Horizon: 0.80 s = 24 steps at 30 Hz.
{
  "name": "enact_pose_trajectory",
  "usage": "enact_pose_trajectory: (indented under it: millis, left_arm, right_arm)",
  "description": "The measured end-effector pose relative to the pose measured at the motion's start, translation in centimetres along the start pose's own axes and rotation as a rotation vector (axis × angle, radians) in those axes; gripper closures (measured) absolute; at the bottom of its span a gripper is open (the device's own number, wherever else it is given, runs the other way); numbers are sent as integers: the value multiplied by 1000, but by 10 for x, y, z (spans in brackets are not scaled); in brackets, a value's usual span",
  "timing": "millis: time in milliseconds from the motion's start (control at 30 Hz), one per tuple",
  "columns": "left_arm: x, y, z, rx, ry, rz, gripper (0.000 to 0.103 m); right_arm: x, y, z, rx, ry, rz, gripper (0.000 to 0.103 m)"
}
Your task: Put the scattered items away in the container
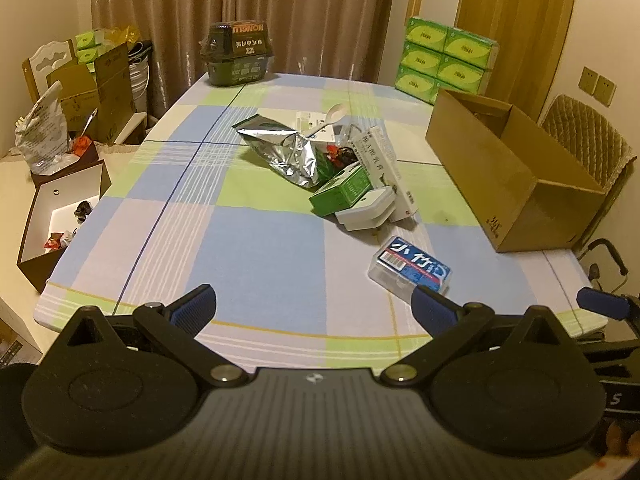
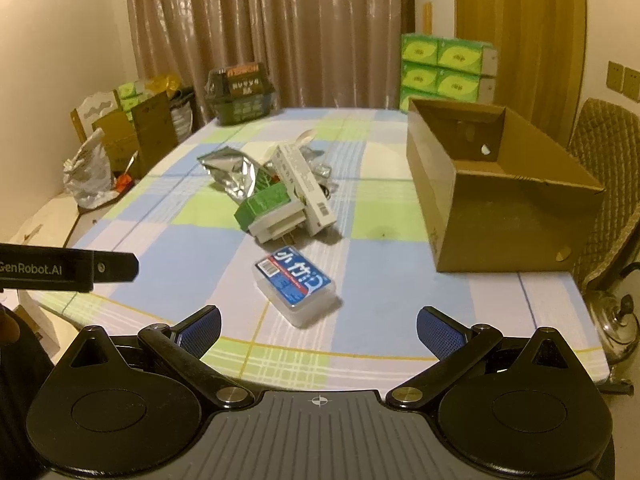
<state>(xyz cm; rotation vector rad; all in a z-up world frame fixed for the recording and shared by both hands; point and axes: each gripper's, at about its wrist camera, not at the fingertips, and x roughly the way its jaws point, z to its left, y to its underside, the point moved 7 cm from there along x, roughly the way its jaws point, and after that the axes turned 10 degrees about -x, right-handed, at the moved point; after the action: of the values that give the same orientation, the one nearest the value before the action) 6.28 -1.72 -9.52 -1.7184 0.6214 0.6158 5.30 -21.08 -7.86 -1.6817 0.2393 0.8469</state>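
An open cardboard box (image 1: 516,184) (image 2: 500,196) stands on the right of the checked table (image 1: 256,248) (image 2: 392,280). A heap lies mid-table: a silver foil bag (image 1: 288,152) (image 2: 228,172), a green carton (image 1: 340,190) (image 2: 264,204), a white case (image 1: 366,208) (image 2: 276,226), a long white box (image 1: 390,164) (image 2: 306,184) and a spoon (image 1: 330,118). A clear box with a blue label (image 1: 410,266) (image 2: 296,280) lies nearest. My left gripper (image 1: 314,308) is open over the front edge. My right gripper (image 2: 318,326) is open just short of the blue-label box.
A dark green packaged tub (image 1: 238,54) (image 2: 242,94) stands at the table's far end. Green tissue packs (image 1: 444,58) (image 2: 444,68) are stacked behind the box. A padded chair (image 1: 584,136) (image 2: 608,184) is on the right; cartons and bags (image 1: 92,92) crowd the left.
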Motion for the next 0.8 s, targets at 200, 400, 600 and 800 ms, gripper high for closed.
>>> enact_pose_trajectory:
  millis: [200,400,600,800]
  left_arm:
    - [10,-12,4,29,-6,-4,1]
    - [21,-29,0,115,37,-34,1]
    - [42,-40,2,145,78,-12,1]
    - [74,-47,2,208,104,52,1]
  right_arm:
    - [12,-5,-3,-55,-3,-26,2]
    - [27,-11,5,-223,-56,-79,2]
    - [57,-12,8,-331,-95,4,2]
    - [90,-15,12,-376,-170,34,2]
